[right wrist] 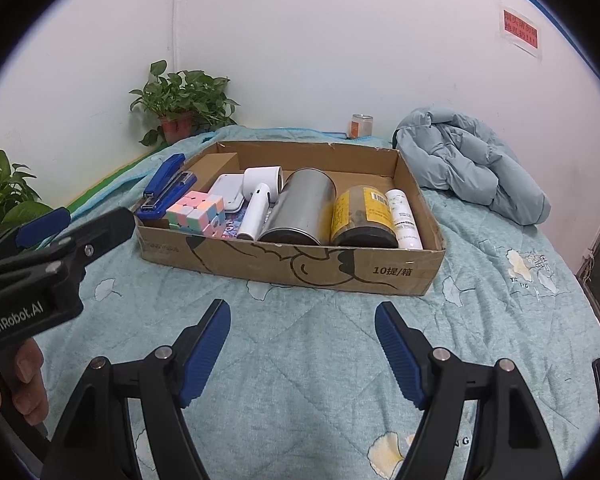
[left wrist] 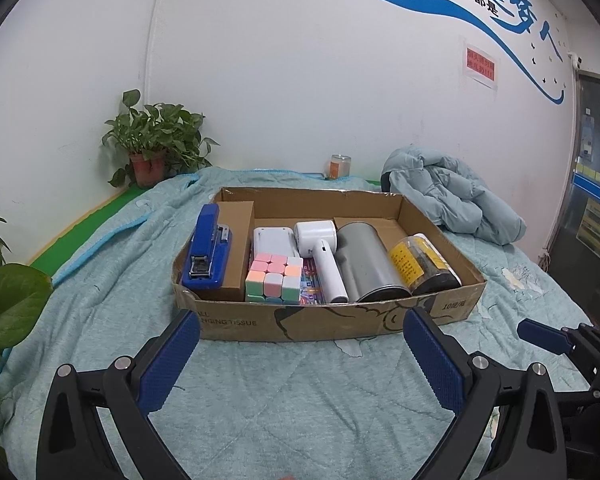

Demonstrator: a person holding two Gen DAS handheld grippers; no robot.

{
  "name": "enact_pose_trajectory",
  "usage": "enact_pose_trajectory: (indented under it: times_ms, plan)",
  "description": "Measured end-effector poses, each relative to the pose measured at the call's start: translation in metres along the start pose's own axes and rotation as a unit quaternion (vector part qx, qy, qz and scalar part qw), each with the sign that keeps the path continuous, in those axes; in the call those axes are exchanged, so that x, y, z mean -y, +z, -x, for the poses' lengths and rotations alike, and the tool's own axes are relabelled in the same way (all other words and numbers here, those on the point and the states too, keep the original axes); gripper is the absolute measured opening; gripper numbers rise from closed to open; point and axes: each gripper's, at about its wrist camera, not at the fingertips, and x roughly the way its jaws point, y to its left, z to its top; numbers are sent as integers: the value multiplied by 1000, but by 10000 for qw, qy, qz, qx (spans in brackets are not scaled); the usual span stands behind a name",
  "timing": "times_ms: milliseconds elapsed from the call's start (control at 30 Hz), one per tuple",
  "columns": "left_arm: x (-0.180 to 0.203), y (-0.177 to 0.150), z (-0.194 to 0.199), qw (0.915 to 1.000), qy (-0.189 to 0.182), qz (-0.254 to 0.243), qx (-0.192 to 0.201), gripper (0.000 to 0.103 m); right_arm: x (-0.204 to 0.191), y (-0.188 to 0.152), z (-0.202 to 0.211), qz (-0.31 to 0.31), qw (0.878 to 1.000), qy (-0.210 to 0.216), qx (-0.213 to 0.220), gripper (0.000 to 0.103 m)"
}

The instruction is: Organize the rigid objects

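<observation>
Cardboard, brown and printed, forms the one shallow open box [right wrist: 292, 268] that lies ahead of both tongs on the bed, whose teal quilted cover [right wrist: 300, 360] is bare between the tongs and the box's near wall. Left tongs [left wrist: 300, 356] and right tongs [right wrist: 302, 354] are both held wide, with nothing between the blue pads.

The sorting looks nearly finished, since every rigid item seen is already inside the box. Should anything need straightening, it is best approached from above and in front, with the pads kept clear of the near wall so the box is not pushed away; round tins should be gripped across the body, as they may roll.

Counted from largest to smallest, lying beyond the tongs: one silver metal cylindrical tin [right wrist: 300, 208], straight ahead of the right tongs; one clear plastic jar with a yellow label [right wrist: 360, 216] to its right; one white slim bottle [right wrist: 404, 220], furthest right; one blue stapler [left wrist: 208, 248], beyond the left tongs' left pad, on a brown inner carton [left wrist: 236, 240]; one white handheld device with a round head [left wrist: 324, 256]; one white flat case [left wrist: 272, 240]; one pastel puzzle cube [left wrist: 274, 278]. What the colourful flat item beneath the cube is cannot be told.
</observation>
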Motion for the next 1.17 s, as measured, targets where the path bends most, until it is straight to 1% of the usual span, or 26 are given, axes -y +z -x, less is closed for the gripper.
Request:
enact_pose_trajectory:
  times_ms: [200,467,600,700,867,1000,1100,1167]
  plan:
    - [-5,1,-16,9999,-153,67,-18,102,2,3,-13,-2,10000,-50,-35,75]
    - [-10,-1,-36,9999,-18,17,-157,102,-1,7,-29,104,9999,-21,17,78]
    - [-12,0,-50,9997,-46,19,-228,102,0,9,-35,117,9999,-21,17,79]
    - [-13,2,-60,9996,-49,46,-272,102,2,11,-41,94,9999,60,-27,81]
    - [-12,3,-77,9993,-90,3,-353,102,4,11,-51,52,10000,10,-66,84]
    - [-13,3,-91,9987,-260,37,-438,102,6,14,-60,-7,10000,-7,-87,85]
    - [-12,5,-95,9991,-294,-19,-295,102,8,16,-64,-29,10000,21,-65,85]
    - [-13,8,-99,9992,-284,-38,-288,102,11,17,-65,-36,10000,47,-55,86]
